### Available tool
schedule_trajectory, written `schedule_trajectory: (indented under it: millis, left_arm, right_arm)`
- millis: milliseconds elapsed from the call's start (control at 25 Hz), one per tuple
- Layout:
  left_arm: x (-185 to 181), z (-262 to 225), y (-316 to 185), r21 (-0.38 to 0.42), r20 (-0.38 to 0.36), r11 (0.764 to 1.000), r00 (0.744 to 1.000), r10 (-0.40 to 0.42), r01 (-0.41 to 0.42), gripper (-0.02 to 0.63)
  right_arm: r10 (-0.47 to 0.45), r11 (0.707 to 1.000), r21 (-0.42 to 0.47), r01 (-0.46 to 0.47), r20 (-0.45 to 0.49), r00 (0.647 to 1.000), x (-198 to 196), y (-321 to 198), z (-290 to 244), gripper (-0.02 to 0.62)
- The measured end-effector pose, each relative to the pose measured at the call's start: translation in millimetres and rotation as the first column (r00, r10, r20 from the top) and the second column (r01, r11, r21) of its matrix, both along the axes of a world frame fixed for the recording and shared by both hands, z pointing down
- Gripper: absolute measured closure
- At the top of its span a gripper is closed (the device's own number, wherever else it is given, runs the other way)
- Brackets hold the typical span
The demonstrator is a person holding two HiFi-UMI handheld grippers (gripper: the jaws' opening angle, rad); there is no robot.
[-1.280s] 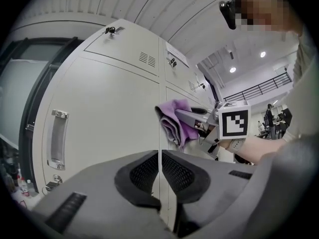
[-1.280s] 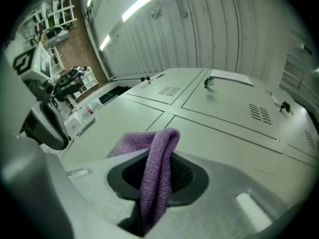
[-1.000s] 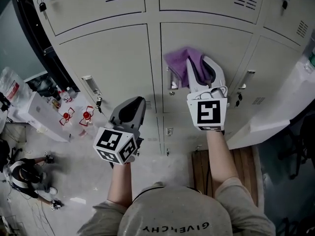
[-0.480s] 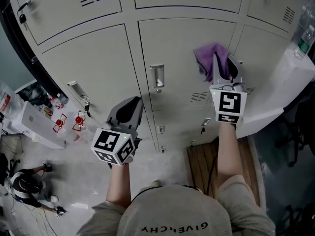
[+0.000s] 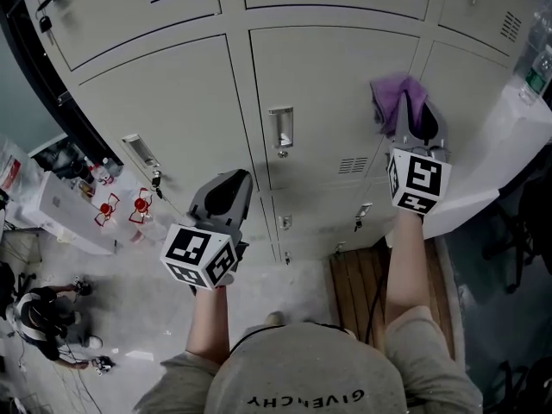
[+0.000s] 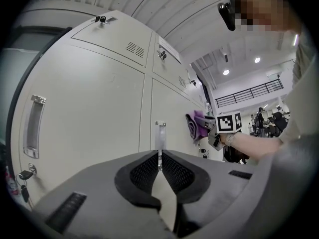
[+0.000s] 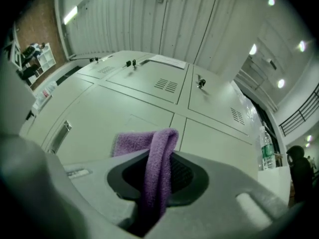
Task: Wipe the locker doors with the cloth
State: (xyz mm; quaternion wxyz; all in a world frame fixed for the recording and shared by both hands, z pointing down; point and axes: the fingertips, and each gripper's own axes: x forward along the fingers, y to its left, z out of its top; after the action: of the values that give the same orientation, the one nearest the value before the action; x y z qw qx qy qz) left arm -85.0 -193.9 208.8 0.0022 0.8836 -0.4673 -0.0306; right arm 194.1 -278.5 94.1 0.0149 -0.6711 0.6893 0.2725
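The left claw [image 5: 226,185] hangs clear of the lockers, jaws pressed together on nothing, with a door handle [image 6: 159,133] straight ahead of its tips. To its right, the right claw [image 5: 412,117] pinches the purple cloth [image 5: 390,98], which bunches ahead of its tips and seems to touch a locker door [image 5: 336,76]. Only a narrow fold sits between the jaws, so a hard drag could pull it free. A swing further right could knock the bottle [image 7: 265,152] beside that claw.
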Motion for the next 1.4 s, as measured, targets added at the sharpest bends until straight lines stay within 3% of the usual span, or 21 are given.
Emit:
schedule_trajectory:
  millis: [240,480,600,680,920,1400]
  left_arm:
    - [-12,3,5,-0.005,-0.004,1.0,1.0,-0.025,0.025,0.588]
    - [-27,6,11,-0.013,-0.004,0.998,0.998,-0.056,0.056,0.588]
    - [-35,6,13,-0.012,-0.005,0.997,0.997,-0.075,0.075,0.588]
    - [-42,7,14,-0.013,-0.005,0.996,0.996,-0.09,0.09,0.588]
    - [-52,7,13,-0.012,-0.003,0.993,0.993,-0.115,0.115,0.588]
    - [-19,9,4,-0.019,0.005,0.999,0.999,-0.044,0.044,0.588]
  right_arm:
    - [-0.205,0.978,0.02,0.206,-0.05,0.978,-80,19,13,0.532]
    - [-0.413,0.911,-0.043,0.41,-0.119,0.903,-181,31,43,0.532]
    - [-0.471,0.882,-0.102,0.459,-0.174,0.865,-222,32,58,0.532]
    - [-0.465,0.885,-0.147,0.442,-0.225,0.856,-237,29,69,0.531]
    - [-0.413,0.911,-0.135,0.39,-0.323,0.852,-236,21,77,0.526]
    - [-0.326,0.945,-0.121,0.304,-0.253,0.911,-163,9,75,0.518]
